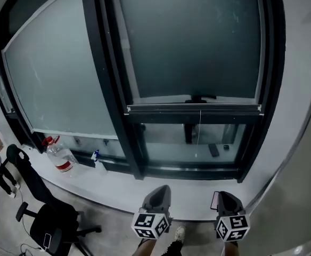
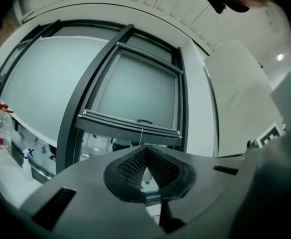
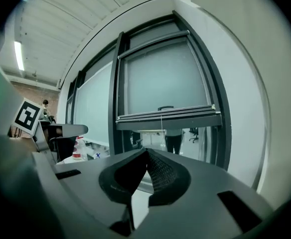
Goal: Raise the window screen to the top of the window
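Observation:
The window screen (image 1: 193, 41) is a grey panel in a dark frame; it covers the upper part of the opening. Its bottom bar (image 1: 194, 109) sits about two thirds of the way down, with a small black handle (image 1: 201, 98) on top and a thin pull cord (image 1: 200, 135) hanging below. Clear glass shows under the bar. My left gripper (image 1: 162, 192) and right gripper (image 1: 226, 196) hover low over the sill, well below the bar, both shut and holding nothing. The left gripper view shows the bar (image 2: 130, 126) ahead of the closed tips (image 2: 145, 148); the right gripper view shows the same bar (image 3: 168, 117) beyond its tips (image 3: 146, 151).
A white sill (image 1: 118, 188) runs below the window. On it at the left stand a red-capped plastic bottle (image 1: 59, 154) and a small spray bottle (image 1: 98, 159). A black office chair (image 1: 43, 209) stands at lower left. A white wall (image 1: 299, 116) borders the right side.

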### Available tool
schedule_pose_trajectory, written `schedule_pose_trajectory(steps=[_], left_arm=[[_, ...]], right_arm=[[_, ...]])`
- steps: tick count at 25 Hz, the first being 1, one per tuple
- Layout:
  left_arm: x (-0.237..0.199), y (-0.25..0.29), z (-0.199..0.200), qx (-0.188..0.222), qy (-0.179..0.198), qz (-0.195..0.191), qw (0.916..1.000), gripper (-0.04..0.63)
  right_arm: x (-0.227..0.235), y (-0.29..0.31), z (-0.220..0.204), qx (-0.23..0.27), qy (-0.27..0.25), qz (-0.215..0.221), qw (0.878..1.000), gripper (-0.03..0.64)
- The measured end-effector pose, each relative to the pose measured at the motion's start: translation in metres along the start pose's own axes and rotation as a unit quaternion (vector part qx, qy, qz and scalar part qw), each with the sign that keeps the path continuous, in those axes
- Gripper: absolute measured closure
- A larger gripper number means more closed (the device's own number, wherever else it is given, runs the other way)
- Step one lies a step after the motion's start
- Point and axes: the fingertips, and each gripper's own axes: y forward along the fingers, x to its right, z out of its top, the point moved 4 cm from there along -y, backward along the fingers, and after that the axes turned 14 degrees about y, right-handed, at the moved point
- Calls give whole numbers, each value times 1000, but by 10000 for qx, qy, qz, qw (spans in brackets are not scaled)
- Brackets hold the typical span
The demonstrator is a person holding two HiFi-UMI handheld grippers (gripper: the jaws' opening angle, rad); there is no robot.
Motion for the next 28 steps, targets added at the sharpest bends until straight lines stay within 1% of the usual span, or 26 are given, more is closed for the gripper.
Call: schedule_pose_trajectory(steps=[2, 4, 7, 9, 11, 12, 13, 14, 15, 16, 17, 18, 19, 20, 22, 23, 24, 25, 26, 27, 28], left_arm=[[-18, 40, -3, 51, -25, -6, 10000, 592], [-33, 79, -2, 117, 77, -47, 9999, 592], [-55, 141, 11, 227, 429, -146, 9987, 592], [-73, 183, 23, 357, 722, -205, 9965, 592], [-89, 220, 34, 437, 1104, -245, 9926, 592], [-95, 239, 38, 411, 1405, -260, 9889, 592], [-100, 258, 42, 331, 1794, -295, 9828, 592], [-102, 277, 44, 204, 2257, -371, 9733, 592], [-103, 295, 46, 51, 2781, -486, 9593, 590], [-103, 311, 48, -104, 3347, -614, 9403, 564], [-103, 324, 50, -258, 3918, -731, 9168, 537], [-104, 335, 52, -418, 4449, -832, 8907, 534], [-107, 345, 52, -592, 4907, -921, 8644, 534], [-110, 353, 51, -774, 5277, -1005, 8399, 534], [-119, 366, 49, -1155, 5829, -1176, 7956, 534], [-124, 370, 46, -1365, 6046, -1266, 7745, 534], [-129, 372, 42, -1584, 6220, -1356, 7547, 534], [-135, 374, 37, -1793, 6357, -1412, 7374, 534], [-142, 377, 33, -1966, 6468, -1408, 7233, 534], [-148, 380, 31, -2080, 6556, -1359, 7131, 534], [-153, 382, 30, -2126, 6605, -1306, 7082, 534]], right_arm=[[9, 37, 13, 60, -106, -24, 9999, 611], [19, 74, 30, 115, -172, -32, 9998, 611], [35, 131, 69, 390, -240, -45, 9989, 611], [43, 173, 98, 558, -411, -4, 9976, 611], [48, 209, 125, 687, -806, 3, 9944, 611], [50, 225, 137, 714, -1113, -14, 9912, 611], [51, 242, 149, 681, -1495, -22, 9864, 611], [51, 259, 160, 578, -1947, -1, 9792, 611], [50, 276, 169, 407, -2451, 51, 9686, 611], [50, 291, 176, 179, -2983, 107, 9542, 593], [52, 305, 180, -95, -3510, 135, 9362, 572], [56, 317, 181, -409, -4005, 123, 9153, 571], [63, 327, 180, -754, -4461, 79, 8917, 571], [71, 336, 179, -1101, -4884, 24, 8656, 571], [88, 347, 178, -1617, -5602, -63, 8124, 572], [94, 351, 179, -1767, -5868, -87, 7902, 572], [100, 352, 179, -1889, -6066, -93, 7722, 572], [105, 354, 179, -2007, -6218, -92, 7570, 572], [111, 355, 178, -2114, -6357, -97, 7424, 572], [116, 357, 178, -2193, -6501, -112, 7275, 572], [121, 358, 178, -2231, -6631, -120, 7144, 572]])
